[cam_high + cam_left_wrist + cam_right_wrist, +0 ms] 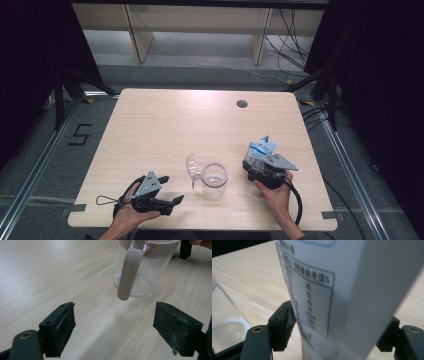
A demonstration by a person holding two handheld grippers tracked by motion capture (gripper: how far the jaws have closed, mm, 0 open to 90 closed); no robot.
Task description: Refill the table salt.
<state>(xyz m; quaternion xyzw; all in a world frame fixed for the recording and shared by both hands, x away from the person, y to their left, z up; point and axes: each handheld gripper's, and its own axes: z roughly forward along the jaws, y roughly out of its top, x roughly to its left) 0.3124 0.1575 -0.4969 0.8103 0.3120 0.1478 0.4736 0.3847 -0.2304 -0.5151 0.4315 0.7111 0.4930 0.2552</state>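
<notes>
Clamping the milk carton [262,149], the right gripper [260,167] readies a pour — next, tilt over the pitcher [214,179]; left gripper [170,189] gapes empty.

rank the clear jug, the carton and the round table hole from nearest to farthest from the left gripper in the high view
1. clear jug: just to the right of the left gripper, near the front edge.
2. carton: farther right, between the right gripper's fingers.
3. round table hole: near the far edge of the table.
</notes>
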